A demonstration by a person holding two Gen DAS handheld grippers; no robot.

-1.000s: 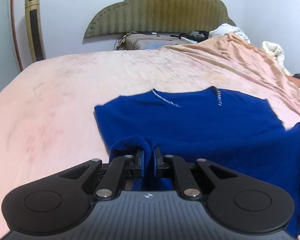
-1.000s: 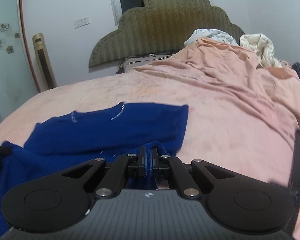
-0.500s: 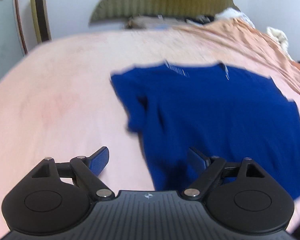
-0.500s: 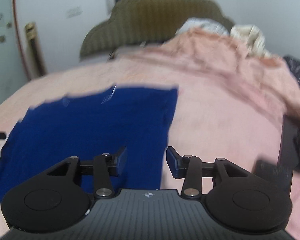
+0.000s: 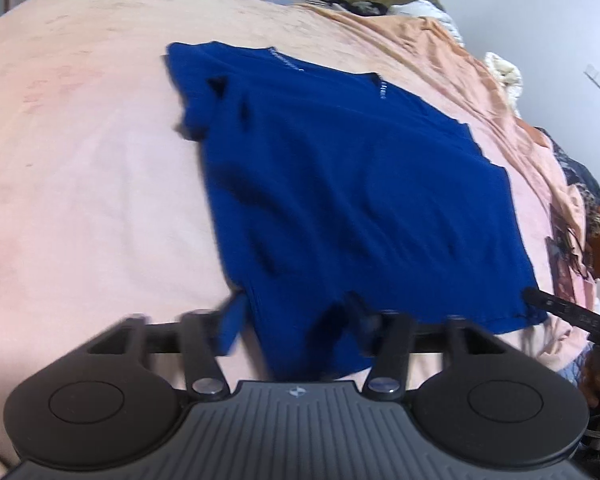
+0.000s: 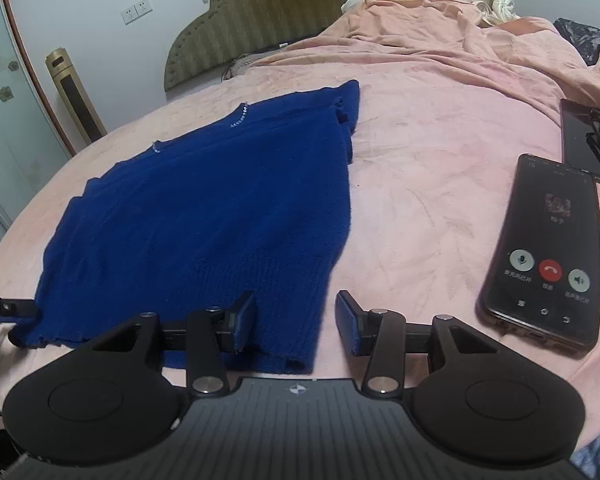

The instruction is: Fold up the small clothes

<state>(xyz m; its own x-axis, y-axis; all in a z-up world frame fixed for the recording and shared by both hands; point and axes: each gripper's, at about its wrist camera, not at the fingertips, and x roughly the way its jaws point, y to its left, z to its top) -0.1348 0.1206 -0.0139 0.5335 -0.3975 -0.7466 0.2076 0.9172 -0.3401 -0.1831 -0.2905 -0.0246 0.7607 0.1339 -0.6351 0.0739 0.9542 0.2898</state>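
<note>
A blue knit sweater (image 5: pixel 348 184) lies flat on the pink bed (image 5: pixel 80 168), sleeves folded in; it also shows in the right wrist view (image 6: pixel 204 216). My left gripper (image 5: pixel 296 328) is open and empty over the sweater's near left hem corner. My right gripper (image 6: pixel 296 324) is open and empty over the near right hem corner. The right gripper's finger shows at the far right of the left wrist view (image 5: pixel 564 312), and the left gripper's finger at the far left of the right wrist view (image 6: pixel 4 306).
A phone (image 6: pixel 544 256) with a lit call screen lies on the bed right of my right gripper, a second dark phone (image 6: pixel 588 140) behind it. A rumpled orange blanket (image 6: pixel 440 28) and bedding pile up by the green headboard (image 6: pixel 284 8).
Both grippers let go of the blue sweater and opened. They pulled back toward the near hem, and the sweater now lies flat with its sides folded in.
</note>
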